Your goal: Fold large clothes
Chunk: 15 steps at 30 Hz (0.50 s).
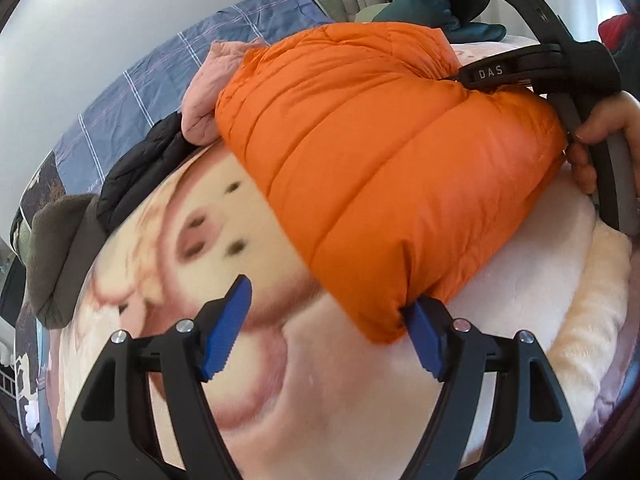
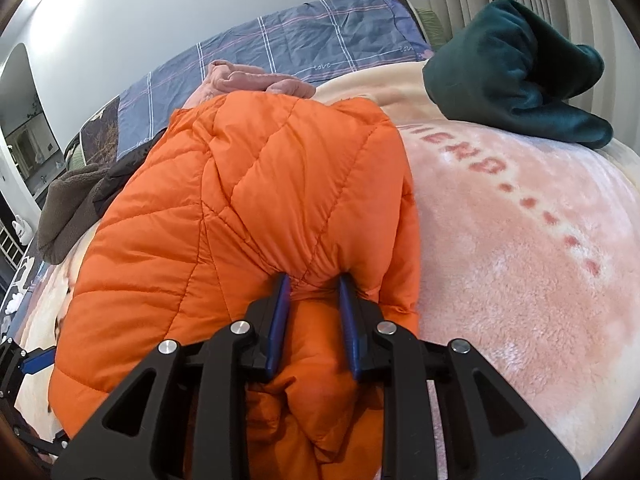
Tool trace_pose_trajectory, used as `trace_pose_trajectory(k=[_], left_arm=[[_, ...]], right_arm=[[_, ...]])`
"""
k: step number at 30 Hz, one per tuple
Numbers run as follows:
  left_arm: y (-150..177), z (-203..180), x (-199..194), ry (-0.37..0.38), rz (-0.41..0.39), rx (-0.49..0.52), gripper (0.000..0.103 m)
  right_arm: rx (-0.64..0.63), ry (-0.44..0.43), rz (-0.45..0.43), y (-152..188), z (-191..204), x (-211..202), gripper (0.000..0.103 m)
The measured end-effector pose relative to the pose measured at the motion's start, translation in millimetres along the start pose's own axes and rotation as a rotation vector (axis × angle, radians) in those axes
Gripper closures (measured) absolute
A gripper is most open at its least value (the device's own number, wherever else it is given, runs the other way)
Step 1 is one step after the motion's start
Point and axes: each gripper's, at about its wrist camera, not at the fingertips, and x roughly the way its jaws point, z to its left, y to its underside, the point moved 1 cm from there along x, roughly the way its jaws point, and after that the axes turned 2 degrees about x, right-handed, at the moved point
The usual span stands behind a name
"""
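A puffy orange down jacket (image 1: 360, 152) (image 2: 240, 200) lies bunched on a pink plush blanket (image 1: 200, 220) (image 2: 520, 240) on a bed. My right gripper (image 2: 314, 280) is shut on a thick fold of the jacket at its near edge. It also shows at the top right of the left wrist view, where a hand (image 1: 600, 136) holds it. My left gripper (image 1: 324, 296) stands open and wide at the jacket's lower corner. Its right pad (image 1: 424, 340) touches that corner, while the left pad (image 1: 232, 320) hangs free over the blanket.
Other clothes ring the jacket: a pink garment (image 1: 212, 92), a black quilted one (image 1: 140, 164), a brown fleece (image 1: 56, 248) on the left, and a dark green one (image 2: 516, 68) at the back right. A blue checked sheet (image 2: 300, 40) lies behind, below a wall and curtains.
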Motion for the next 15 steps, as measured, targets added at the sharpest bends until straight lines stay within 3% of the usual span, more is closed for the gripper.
trace_pose_trajectory(k=[3, 5, 7, 8, 11, 15], left_arm=[[1.2, 3.3, -3.8, 0.021, 0.016, 0.006, 0.027], [1.7, 7.4, -11.4, 0.093, 0.040, 0.008, 0.028], [3.6, 12.1, -22.2, 0.180, 0.072, 0.002, 0.041], [2.4, 17.2, -30.7, 0.227, 0.068, -0.025, 0.054], [-16.4, 45.3, -60.0, 0.339, -0.033, -0.151, 0.066], [-58.7, 58.7, -67.7, 0.260, -0.187, -0.131, 0.066]], right_arm=[[0.007, -0.006, 0.000, 0.2, -0.6, -0.1, 0.078], [0.015, -0.005, -0.001, 0.2, -1.6, -0.1, 0.078], [0.028, -0.013, 0.000, 0.0, -3.8, 0.0, 0.078], [0.029, -0.014, -0.001, -0.1, -4.3, 0.0, 0.078], [0.021, -0.007, -0.005, -0.3, -3.2, -0.5, 0.077], [0.019, -0.004, -0.009, 1.1, -1.3, -1.3, 0.077]])
